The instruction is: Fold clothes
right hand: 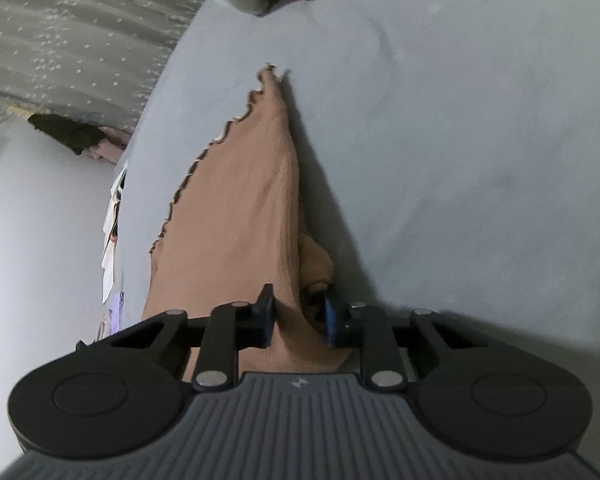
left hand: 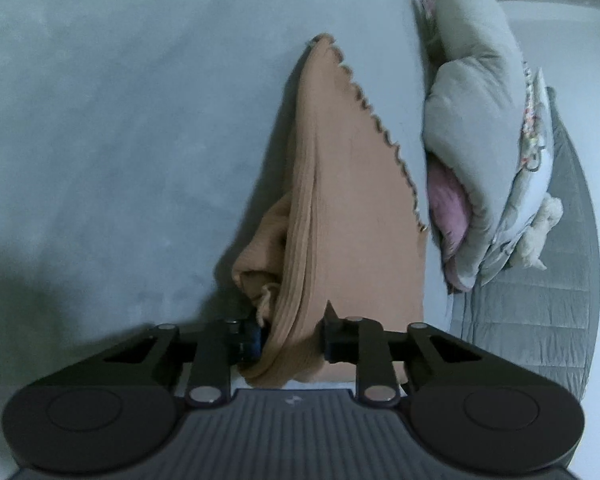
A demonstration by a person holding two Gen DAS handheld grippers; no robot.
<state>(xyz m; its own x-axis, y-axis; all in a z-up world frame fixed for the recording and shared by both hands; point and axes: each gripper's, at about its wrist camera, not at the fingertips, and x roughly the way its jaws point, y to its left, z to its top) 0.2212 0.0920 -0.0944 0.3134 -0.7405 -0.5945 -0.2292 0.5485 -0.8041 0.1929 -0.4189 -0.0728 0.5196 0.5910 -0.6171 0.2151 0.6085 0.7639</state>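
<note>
A tan ribbed knit garment [left hand: 340,184] with a scalloped hem lies stretched along the pale grey bed sheet [left hand: 120,120]. In the left wrist view my left gripper [left hand: 294,338] is shut on a bunched end of it, and the cloth fills the gap between the pads. A small drawstring knot hangs beside the left finger. In the right wrist view the same tan garment [right hand: 244,208] runs away from my right gripper [right hand: 298,316], which is shut on a thick fold of it. The cloth under both grippers' bodies is hidden.
A heap of grey, pink and patterned clothes [left hand: 484,136] lies to the right of the garment, on a grey quilted blanket [left hand: 540,312]. In the right wrist view a dotted grey curtain [right hand: 68,40] hangs at the upper left, and the bed's edge [right hand: 124,208] drops off to the left.
</note>
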